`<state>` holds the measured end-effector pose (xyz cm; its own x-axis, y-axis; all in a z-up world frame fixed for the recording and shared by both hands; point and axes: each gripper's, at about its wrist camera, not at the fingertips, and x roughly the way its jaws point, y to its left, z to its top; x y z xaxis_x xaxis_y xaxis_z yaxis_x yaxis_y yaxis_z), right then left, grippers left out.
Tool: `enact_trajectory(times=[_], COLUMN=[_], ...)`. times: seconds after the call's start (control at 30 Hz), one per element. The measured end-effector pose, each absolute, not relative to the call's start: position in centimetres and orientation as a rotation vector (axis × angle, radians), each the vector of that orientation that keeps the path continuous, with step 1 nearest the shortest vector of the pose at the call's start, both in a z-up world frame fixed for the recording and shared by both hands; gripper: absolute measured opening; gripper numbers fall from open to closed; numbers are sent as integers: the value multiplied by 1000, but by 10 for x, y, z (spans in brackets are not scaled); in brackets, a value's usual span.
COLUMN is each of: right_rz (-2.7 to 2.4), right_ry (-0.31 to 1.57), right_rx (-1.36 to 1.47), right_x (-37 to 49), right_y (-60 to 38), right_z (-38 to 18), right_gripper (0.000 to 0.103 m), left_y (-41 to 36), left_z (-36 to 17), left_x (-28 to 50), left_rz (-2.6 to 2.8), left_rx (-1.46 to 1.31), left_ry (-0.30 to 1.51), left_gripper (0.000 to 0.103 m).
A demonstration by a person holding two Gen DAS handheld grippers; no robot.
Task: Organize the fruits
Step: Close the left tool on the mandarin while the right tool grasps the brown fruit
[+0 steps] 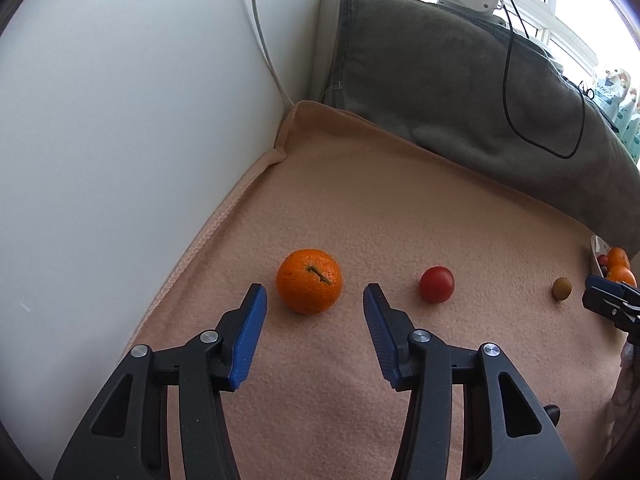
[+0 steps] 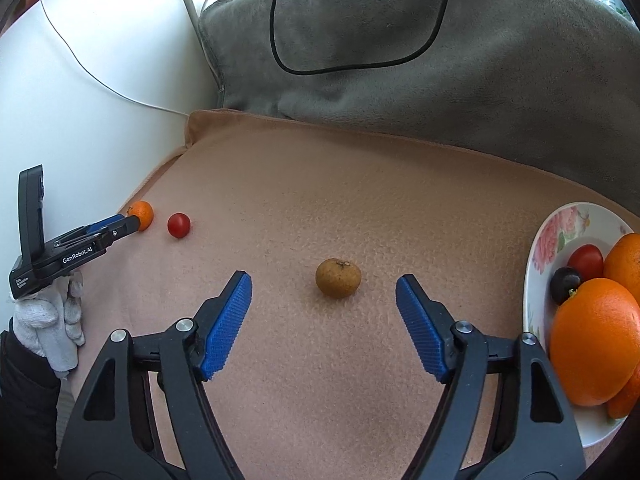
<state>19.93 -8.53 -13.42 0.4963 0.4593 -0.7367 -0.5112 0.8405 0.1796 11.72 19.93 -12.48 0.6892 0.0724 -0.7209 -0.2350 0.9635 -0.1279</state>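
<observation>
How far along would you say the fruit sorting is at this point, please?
Partly done: the plate already holds oranges. In hand: nothing yet; the left hand-held gripper brackets the mandarin, the right hand-held gripper the brown fruit. The tomato also remains.

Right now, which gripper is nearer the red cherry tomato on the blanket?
Left. The left gripper brackets the small orange right beside the cherry tomato. The right gripper is farther along, open around the brown fruit.

Matt fleecy blanket (image 2: 320, 184); dimpled tangerine (image 1: 309, 286); glossy tomato (image 1: 437, 284); glazed, probably ceramic plate (image 2: 560, 232).
</observation>
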Motion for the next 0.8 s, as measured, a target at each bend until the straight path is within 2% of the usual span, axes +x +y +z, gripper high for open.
enact_trajectory(times=[0.1,0.13,0.23,0.37,0.53,0.6,0.8], right_rz=[587,588,583,578,577,575,572], right_ry=[887,895,906,911,922,925,931], right_rx=[-69,-70,-82,-89,-96,-103,-106], right_x=[204,206,209,210,212,213,215], right_y=[-82,-81,-78,-77,-75,-73,-73], right_z=[-138,-140,-144,-147,-150,-151,-156], right_gripper=[57,55,54,53,47,46,39], left_y=[198,198,198,200,203,203,202], left_z=[-126,-127,-129,-132,-134,-135,-137], left_x=[121,121,123,125,130,130,130], left_rz=[168,168,171,171,172,176,176], left_rx=[-210,-207,-210,-223,-234,-232,-232], left_ry=[801,803,806,809,813,817,815], left_gripper=[49,49,44,44,41,36,35])
